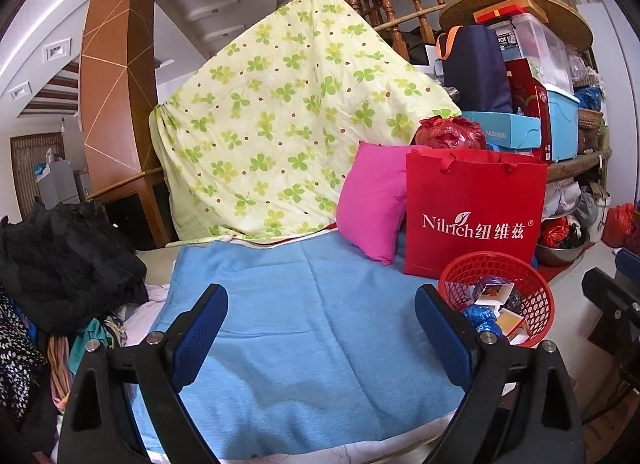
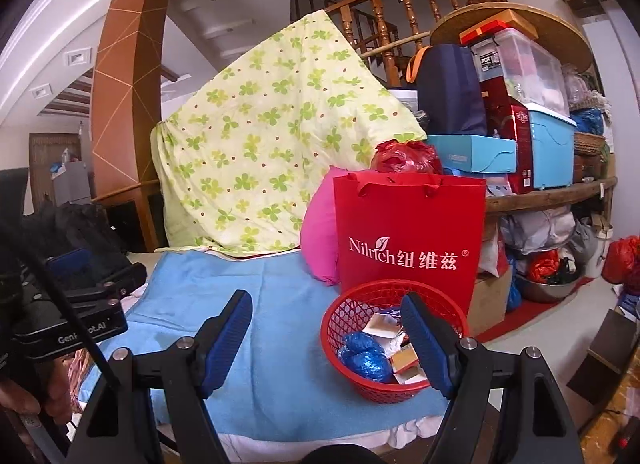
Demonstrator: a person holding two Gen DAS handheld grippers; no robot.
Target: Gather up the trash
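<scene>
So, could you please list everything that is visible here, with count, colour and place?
basket: one, red, on the blue blanket's right edge
trash: several pieces, blue wrappers and white-orange paper, inside the basket
paper bag: one, red with white print, upright behind the basket
pillow: one, pink, left of the paper bag
blanket: one, light blue, spread flat in front
quilt: one, pale green with clover print, draped behind
dark clothes: one pile, black, far left
storage boxes: several, blue, red and clear, on the right
left tongs: open, empty, over the blanket
right tongs: open, empty, near the basket
</scene>
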